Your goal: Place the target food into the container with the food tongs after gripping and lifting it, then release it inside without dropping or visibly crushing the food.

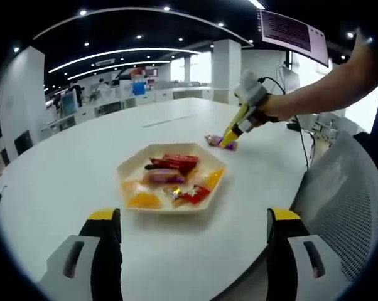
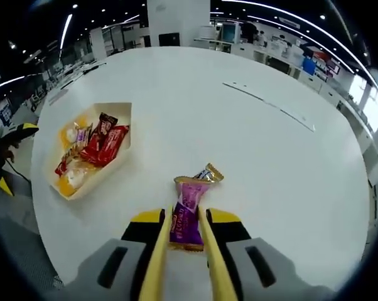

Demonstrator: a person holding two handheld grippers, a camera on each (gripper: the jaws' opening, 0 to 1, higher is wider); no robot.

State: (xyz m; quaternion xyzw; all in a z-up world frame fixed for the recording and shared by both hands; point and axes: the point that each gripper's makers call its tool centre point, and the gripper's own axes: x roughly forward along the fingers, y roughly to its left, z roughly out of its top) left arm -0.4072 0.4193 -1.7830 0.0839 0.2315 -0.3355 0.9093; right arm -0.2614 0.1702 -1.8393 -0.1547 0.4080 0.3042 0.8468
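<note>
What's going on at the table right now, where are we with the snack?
The right gripper holds yellow food tongs, whose tips straddle a purple snack packet lying on the white table. The packet looks not yet lifted. The cream tray, already holding several wrapped snacks, sits apart from it. The left gripper hangs open near the table's edge, holding nothing.

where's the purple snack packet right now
In the right gripper view the purple snack packet lies on the white table between the right tongs, beside a small gold-wrapped candy, right of the tray.
</note>
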